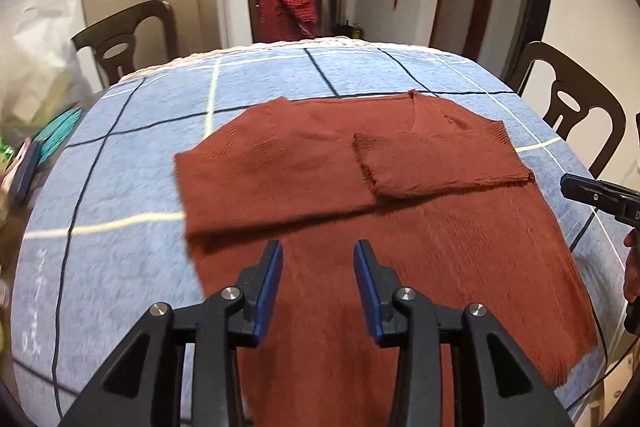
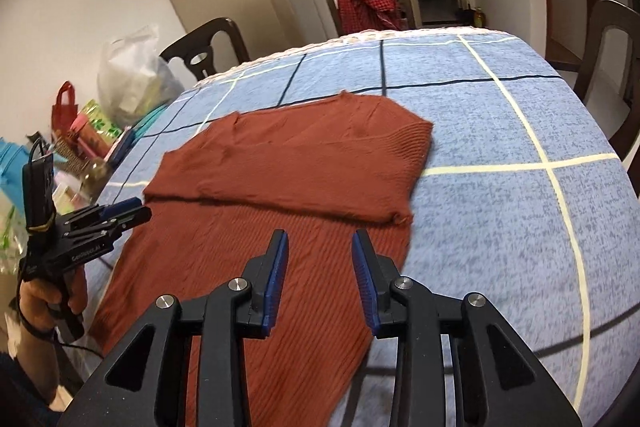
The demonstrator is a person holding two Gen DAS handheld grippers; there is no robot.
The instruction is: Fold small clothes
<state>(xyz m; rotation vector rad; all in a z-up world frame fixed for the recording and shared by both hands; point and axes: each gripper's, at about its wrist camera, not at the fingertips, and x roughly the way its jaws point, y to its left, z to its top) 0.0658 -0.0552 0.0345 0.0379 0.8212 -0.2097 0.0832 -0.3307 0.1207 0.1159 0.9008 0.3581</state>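
A rust-brown knitted sweater (image 1: 360,187) lies flat on the blue checked tablecloth (image 1: 160,131), both sleeves folded across its chest. My left gripper (image 1: 319,251) hovers open over the sweater's lower half, nothing between its blue pads. In the right wrist view the same sweater (image 2: 280,167) spreads under my right gripper (image 2: 319,241), which is open and empty above the ribbed lower body. The left gripper (image 2: 140,209) shows there at the sweater's left edge, held by a hand. One of the right gripper's fingers (image 1: 588,191) pokes in at the far right of the left wrist view.
Dark wooden chairs (image 1: 576,107) ring the table; one at the far end carries a red checked cloth (image 1: 292,7). A white plastic bag (image 2: 136,75), a red bag and small boxes crowd the table's left side. Blue cloth (image 2: 520,207) right of the sweater is bare.
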